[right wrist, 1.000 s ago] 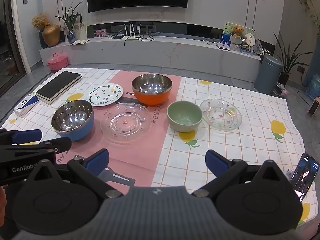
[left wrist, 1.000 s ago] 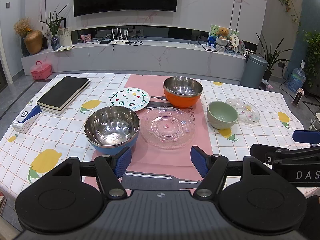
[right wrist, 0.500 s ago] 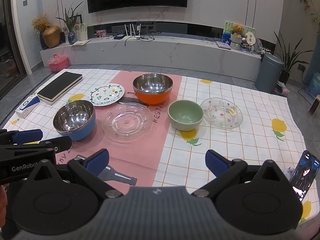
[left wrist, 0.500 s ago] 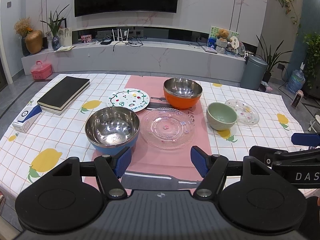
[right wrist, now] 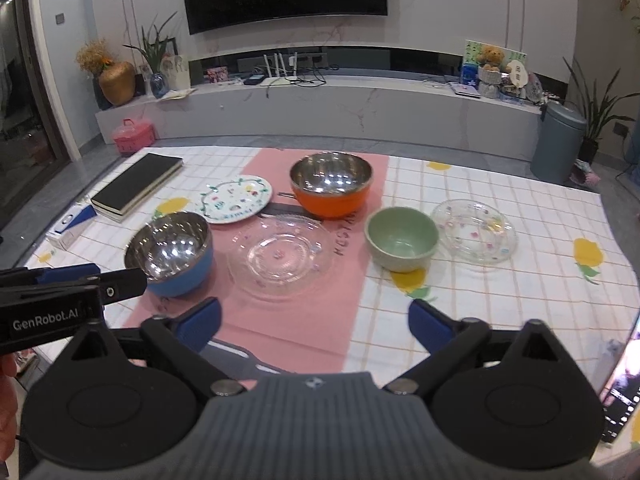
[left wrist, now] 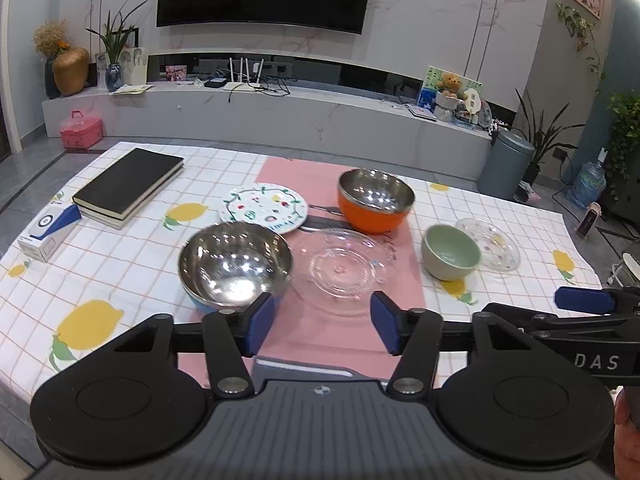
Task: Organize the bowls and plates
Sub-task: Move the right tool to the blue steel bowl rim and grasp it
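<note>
On the tablecloth sit a blue steel-lined bowl [left wrist: 234, 266] [right wrist: 172, 254], an orange steel-lined bowl [left wrist: 374, 204] [right wrist: 330, 188], a green bowl [left wrist: 450, 252] [right wrist: 400, 238], a clear glass plate [left wrist: 344, 270] [right wrist: 280, 254], a second clear plate with coloured dots [left wrist: 490, 244] [right wrist: 474, 230] and a white painted plate [left wrist: 264, 208] [right wrist: 236, 198]. My left gripper [left wrist: 322, 326] hovers near the table's front edge, just short of the blue bowl and the clear plate; its jaws are closing with nothing between them. My right gripper [right wrist: 314, 324] hangs short of the green bowl, jaws closing, also empty.
Two stacked black books [left wrist: 128, 184] and a small white-and-blue box [left wrist: 48, 232] lie at the left. A pink runner [right wrist: 320, 312] crosses the middle. A phone [right wrist: 622, 392] lies at the right front edge. Utensils [left wrist: 320, 220] rest behind the clear plate.
Both grippers' jaws have narrowed a little since the earlier frames. The dishes have not moved and the views have barely shifted.
</note>
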A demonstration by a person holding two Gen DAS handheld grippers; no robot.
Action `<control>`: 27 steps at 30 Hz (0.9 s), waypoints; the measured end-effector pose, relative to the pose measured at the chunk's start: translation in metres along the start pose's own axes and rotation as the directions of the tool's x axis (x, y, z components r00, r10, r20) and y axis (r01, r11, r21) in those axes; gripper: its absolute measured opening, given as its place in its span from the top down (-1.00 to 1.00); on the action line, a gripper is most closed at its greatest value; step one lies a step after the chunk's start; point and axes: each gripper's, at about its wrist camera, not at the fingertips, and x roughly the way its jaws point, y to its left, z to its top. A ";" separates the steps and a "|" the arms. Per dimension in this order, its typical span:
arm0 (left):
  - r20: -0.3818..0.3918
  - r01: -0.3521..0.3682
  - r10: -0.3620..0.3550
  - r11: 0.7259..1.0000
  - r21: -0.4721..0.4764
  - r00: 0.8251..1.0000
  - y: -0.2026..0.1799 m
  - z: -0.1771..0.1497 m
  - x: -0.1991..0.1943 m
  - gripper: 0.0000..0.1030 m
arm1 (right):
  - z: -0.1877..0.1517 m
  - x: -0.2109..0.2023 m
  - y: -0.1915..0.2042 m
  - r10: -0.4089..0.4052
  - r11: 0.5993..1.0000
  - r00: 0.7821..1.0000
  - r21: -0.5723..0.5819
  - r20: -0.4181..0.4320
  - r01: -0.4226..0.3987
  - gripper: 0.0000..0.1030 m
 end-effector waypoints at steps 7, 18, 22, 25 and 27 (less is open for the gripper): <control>0.034 -0.025 0.027 0.999 -0.044 0.999 0.034 0.009 0.009 -0.02 | 0.012 0.027 0.026 0.055 0.998 0.998 -0.021 0.011 -0.055 -0.33; -0.004 -0.076 0.077 0.978 -0.194 0.997 0.099 0.019 0.043 0.13 | 0.025 0.089 0.066 0.134 0.991 0.988 0.024 -0.072 -0.133 -0.30; -0.014 -0.072 0.071 0.965 -0.251 0.997 0.122 0.019 0.058 -0.24 | 0.029 0.114 0.075 0.153 0.988 0.982 0.047 -0.113 -0.149 -0.26; -0.038 -0.070 0.061 0.954 -0.292 0.997 0.134 0.017 0.073 -0.26 | 0.031 0.134 0.080 0.161 0.986 0.977 0.074 -0.142 -0.152 -0.24; -0.055 -0.064 0.049 0.946 -0.318 0.997 0.142 0.016 0.084 -0.26 | 0.033 0.146 0.082 0.165 0.984 0.973 0.090 -0.159 -0.152 -0.23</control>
